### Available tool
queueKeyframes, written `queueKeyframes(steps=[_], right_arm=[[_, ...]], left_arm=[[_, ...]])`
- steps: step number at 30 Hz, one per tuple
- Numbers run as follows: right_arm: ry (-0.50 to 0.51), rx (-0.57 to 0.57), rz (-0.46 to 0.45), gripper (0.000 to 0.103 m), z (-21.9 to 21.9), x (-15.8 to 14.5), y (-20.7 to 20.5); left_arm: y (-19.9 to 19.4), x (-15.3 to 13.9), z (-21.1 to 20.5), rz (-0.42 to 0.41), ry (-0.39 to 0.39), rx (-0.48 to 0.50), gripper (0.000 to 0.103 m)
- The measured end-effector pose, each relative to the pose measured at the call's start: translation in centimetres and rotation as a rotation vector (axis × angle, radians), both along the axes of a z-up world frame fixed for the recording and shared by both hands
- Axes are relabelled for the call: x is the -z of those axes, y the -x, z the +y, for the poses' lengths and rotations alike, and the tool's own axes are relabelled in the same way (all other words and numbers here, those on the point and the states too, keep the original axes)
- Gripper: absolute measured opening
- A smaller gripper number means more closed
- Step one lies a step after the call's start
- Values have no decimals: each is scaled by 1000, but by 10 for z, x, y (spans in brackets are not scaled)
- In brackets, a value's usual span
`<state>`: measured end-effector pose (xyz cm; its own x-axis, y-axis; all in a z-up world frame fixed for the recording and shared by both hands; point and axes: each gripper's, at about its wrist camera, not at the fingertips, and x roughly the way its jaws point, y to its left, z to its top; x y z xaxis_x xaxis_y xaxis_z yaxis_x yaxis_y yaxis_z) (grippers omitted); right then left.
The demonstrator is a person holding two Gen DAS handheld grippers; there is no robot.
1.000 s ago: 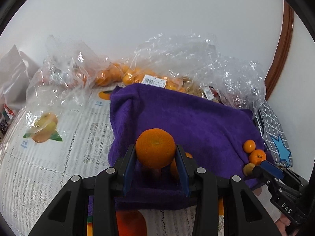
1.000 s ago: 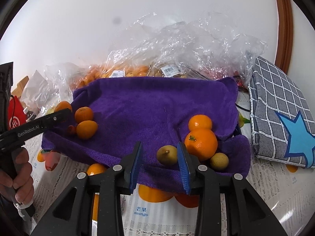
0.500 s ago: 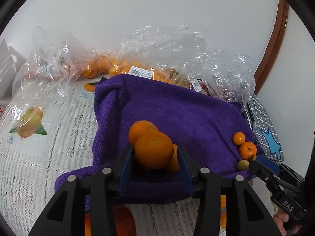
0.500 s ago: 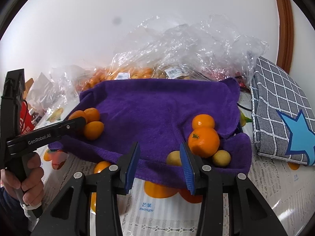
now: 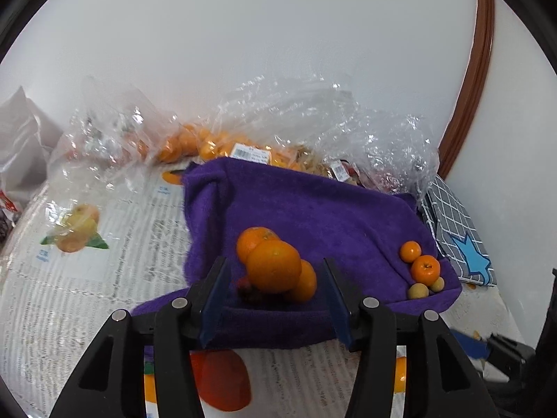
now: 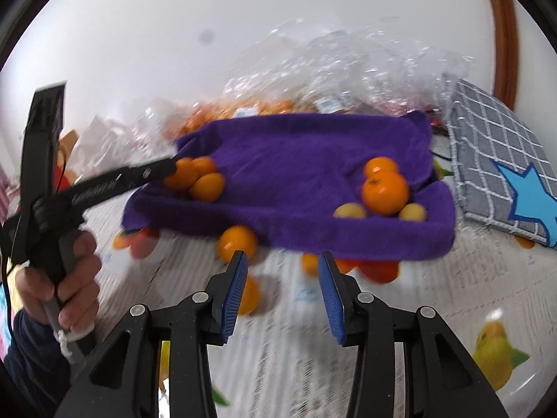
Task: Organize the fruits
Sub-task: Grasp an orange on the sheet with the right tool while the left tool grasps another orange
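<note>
Left gripper [image 5: 275, 296] spread wide, empty — big orange [image 5: 274, 271] sits free atop the pile at the purple towel's [image 5: 313, 209] near-left corner. Right gripper [image 6: 282, 292] also wide, empty. Risk: stacked orange rolls off the towel's edge if nudged.

Towel [image 5: 313, 209] on tablecloth [image 5: 87, 296], oranges [image 5: 273, 266] at its left, bags [image 5: 313, 122] behind, cushion [image 6: 501, 167] right

The purple towel [image 5: 313, 216] has an open middle; orange clusters [image 5: 275, 264] crowd its corners, and plastic bags [image 5: 313, 118] block behind it.
</note>
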<state>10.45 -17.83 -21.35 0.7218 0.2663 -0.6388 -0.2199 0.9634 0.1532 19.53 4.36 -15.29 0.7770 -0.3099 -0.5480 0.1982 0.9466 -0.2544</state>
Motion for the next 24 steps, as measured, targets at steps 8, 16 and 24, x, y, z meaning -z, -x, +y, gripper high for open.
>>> queueKeyframes(steps=[8, 16, 24], right_arm=[[76, -50, 45, 43, 33, 15, 3], [89, -60, 90, 34, 35, 28, -10], [96, -33, 12, 34, 13, 16, 5]], left_arm=[[7, 3, 17, -3, 20, -25, 51], [9, 8, 16, 4, 37, -14, 50], [24, 9, 1, -43, 4, 20, 50]])
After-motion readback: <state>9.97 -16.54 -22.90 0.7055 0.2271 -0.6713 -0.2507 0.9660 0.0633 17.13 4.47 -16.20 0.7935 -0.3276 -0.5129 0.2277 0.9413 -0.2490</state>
